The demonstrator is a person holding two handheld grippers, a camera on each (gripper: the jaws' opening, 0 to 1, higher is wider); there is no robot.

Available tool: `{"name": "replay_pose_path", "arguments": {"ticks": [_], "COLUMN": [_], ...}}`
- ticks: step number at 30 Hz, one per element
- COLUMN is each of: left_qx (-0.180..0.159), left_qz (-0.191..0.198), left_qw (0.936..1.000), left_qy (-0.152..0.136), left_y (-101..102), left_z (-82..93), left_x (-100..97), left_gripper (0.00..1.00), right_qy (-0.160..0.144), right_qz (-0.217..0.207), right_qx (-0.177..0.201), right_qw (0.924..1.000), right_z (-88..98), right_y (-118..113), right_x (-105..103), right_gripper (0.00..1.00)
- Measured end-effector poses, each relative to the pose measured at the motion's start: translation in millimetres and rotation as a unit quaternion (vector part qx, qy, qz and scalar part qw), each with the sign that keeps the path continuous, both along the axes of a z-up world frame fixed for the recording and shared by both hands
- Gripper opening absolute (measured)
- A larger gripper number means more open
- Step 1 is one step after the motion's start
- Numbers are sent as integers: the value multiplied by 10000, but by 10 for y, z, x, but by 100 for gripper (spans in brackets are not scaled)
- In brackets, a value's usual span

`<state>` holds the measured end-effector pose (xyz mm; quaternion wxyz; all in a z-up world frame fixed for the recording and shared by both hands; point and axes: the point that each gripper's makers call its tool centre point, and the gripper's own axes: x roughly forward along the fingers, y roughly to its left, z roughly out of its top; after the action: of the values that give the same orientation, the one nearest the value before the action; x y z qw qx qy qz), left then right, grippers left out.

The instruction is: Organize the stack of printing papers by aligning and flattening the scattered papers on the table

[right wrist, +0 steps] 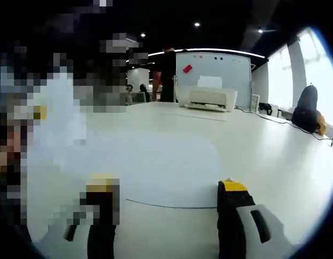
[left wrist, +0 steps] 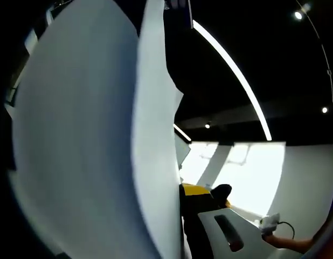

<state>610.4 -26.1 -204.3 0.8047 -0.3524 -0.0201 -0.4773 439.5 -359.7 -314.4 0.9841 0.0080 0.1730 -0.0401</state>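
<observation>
Left tongs clamp raised paper sheets filling frame left; right tongs stand apart over sheet on tabletop. Next: lower and align.

Left gripper view is tilted ceilingward, close against lifted papers; right gripper view is levelled low across the table.

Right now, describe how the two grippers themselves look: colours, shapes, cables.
The right gripper has two black jaws capped with yellow tips, set in a white moulded body with dark oval slots. In the left gripper view, another gripper at lower right matches: white shell, dark slot, black and yellow parts. Beside it, a small white unit trails a thin black cable.
</observation>
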Motion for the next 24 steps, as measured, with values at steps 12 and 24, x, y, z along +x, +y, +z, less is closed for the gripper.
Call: {"name": "replay_pose_path", "arguments": {"ticks": [12,24], "left_qx": [6,5], "left_qz": [25,10], "left_qw": [10000,10000], "left_qy": [-13,-4], "left_y": [6,9], "left_z": [-2,-8], "left_x": [1,5], "left_gripper": [6,6], "right_qy": [122,57], "right_qz": [-456,135], "right_qx": [39,56], "right_qw": [9989,9999], "right_z": [-47,-21], "right_y": [-197,-105], "right_x": [-15,89], "right_gripper": [86,38]}}
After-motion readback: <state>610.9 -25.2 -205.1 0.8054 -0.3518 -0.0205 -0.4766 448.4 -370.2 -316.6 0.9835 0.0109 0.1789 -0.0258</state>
